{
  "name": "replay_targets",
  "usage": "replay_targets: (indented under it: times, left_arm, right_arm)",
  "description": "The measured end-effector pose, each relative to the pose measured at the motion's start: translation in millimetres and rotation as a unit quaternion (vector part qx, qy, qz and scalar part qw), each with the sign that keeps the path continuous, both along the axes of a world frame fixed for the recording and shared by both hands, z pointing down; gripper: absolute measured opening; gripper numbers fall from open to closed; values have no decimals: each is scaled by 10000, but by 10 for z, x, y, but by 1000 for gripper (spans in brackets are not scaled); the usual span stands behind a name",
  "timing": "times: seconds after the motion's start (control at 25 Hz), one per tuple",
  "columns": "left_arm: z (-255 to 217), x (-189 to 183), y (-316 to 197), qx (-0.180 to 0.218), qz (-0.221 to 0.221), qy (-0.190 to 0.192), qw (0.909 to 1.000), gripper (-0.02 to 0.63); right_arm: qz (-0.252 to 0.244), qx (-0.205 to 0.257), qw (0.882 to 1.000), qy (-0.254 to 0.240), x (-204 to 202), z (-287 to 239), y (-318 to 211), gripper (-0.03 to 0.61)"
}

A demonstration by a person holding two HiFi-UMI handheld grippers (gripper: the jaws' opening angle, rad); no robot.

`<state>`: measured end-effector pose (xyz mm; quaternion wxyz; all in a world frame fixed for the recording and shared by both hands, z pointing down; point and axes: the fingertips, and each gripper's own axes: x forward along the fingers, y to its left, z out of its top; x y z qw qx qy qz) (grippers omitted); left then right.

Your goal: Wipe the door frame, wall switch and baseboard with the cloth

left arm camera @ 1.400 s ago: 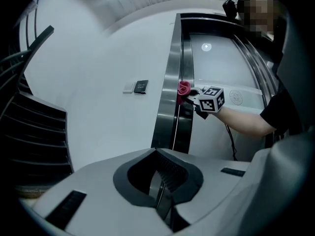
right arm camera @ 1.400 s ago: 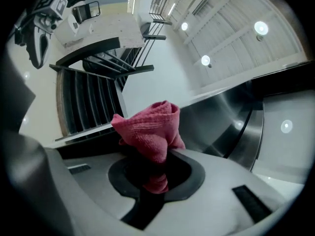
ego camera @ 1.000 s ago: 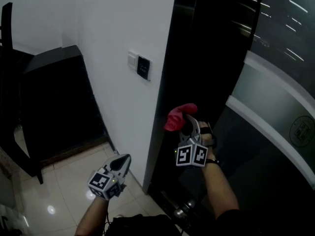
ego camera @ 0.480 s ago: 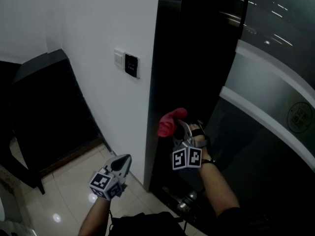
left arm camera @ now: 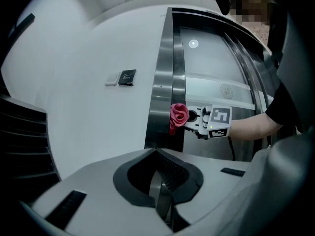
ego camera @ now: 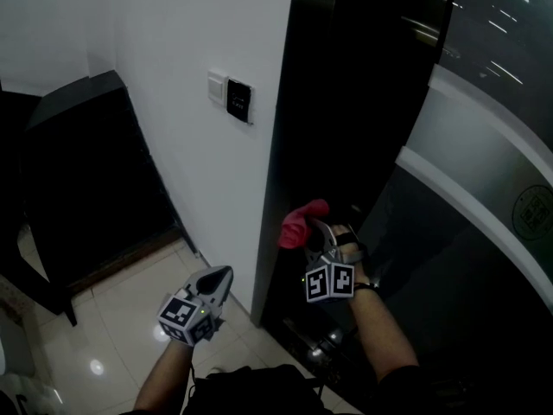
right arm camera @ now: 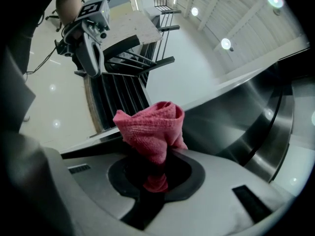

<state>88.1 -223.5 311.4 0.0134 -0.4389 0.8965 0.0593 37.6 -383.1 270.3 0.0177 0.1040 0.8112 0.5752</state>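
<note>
So the biggest thing here is the white wall filling the upper left of the head view. The tall, dark, glossy door frame runs down the middle right next to it. The right side of the frame is a curved glass panel with a pale band across it. Lower left is shiny light floor tile, and a dark piece of furniture sits against the wall at the left edge.

The right gripper is just below centre, pointed up at the door frame. Its jaws are clamped on a bunched-up pink cloth, and the gripper's own view shows the cloth pinched right down in the jaws. From the left gripper view the cloth looks pressed against the edge of the frame, low down on it.

The left gripper hangs over the floor at lower centre-left, off to the side of the wall corner. Its jaws are closed together with nothing between them.

The wall switch is a small dark plate with a white one beside it. It's on the wall in the upper middle, well above the cloth.
</note>
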Motion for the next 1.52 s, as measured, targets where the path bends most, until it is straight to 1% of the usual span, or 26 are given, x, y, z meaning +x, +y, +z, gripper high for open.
replay_targets:
  times: [0.16,0.32,0.48,0.56,0.68,0.84,1.04,1.24,1.32,1.52]
  left_arm:
    - [54,14,17,-49,-14,23,10000,-8]
    - [76,24,4,-15,-61,115,9999,-8]
    - [110,43,-32,-91,-78,90,9999,-8]
    - [108,62,-45,-114,-96,109,9998,-8]
    - [109,75,-39,-137,-143,117,9997,-8]
    - [141,80,7,-132,-241,159,9995,-8]
    - [171,102,41,-159,-337,207,9991,-8]
    - [200,87,50,-268,-401,197,9986,-8]
    - [204,80,47,-284,-420,205,9985,-8]
    - [244,64,53,-325,-463,250,9981,-8]
  right_arm:
    - [-25,146,9994,297,-6,270,7,55]
    - [-25,305,9986,423,-18,449,8,55]
    - [-67,719,9956,598,-15,703,16,55]
    - [-97,820,9945,638,-9,814,15,55]
    - [-102,766,9951,614,-4,890,-8,55]
    - [-170,794,9935,796,11,1073,12,55]
    - [-257,612,9931,969,17,1257,34,55]
    - [-348,592,9921,1048,18,1360,25,55]
    - [-353,617,9908,1148,22,1461,21,55]
    - [-383,481,9880,1419,18,1615,46,57]
